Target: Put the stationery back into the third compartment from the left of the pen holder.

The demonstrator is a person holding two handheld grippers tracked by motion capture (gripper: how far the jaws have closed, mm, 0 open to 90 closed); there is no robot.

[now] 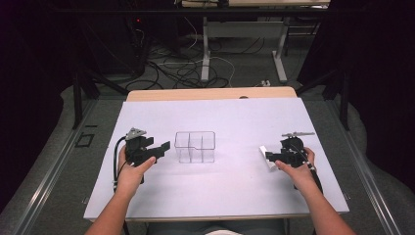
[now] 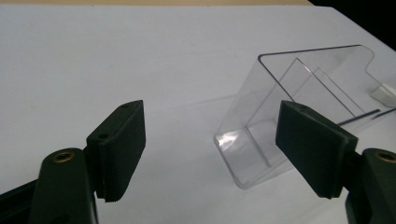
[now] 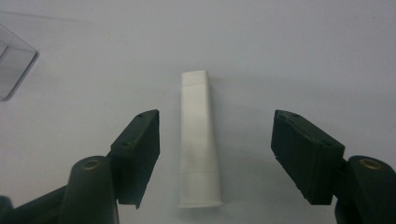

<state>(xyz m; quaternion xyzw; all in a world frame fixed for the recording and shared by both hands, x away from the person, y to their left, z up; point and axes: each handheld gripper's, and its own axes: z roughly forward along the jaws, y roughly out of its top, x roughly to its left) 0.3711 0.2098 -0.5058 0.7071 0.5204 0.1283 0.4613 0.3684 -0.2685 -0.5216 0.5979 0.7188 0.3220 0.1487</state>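
One white tube point(image 3: 200, 140) is framed lengthwise between the spread jaws of the right gripper point(image 3: 215, 154), untouched.

Smooth, tapered plastic is seen, cap end nearest; the left gripper point(image 2: 210, 149) is held open beside a clear container point(image 2: 289, 107).

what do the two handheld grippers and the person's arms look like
Both grippers are black, each with two flat rectangular jaws whose pads are ribbed, fixed by small screws and brass-coloured fittings. The left gripper carries a grey three-cornered plate on top and trails a black cable. The right gripper has a thin grey piece on top. The forearms are bare, with no sleeves or gloves.
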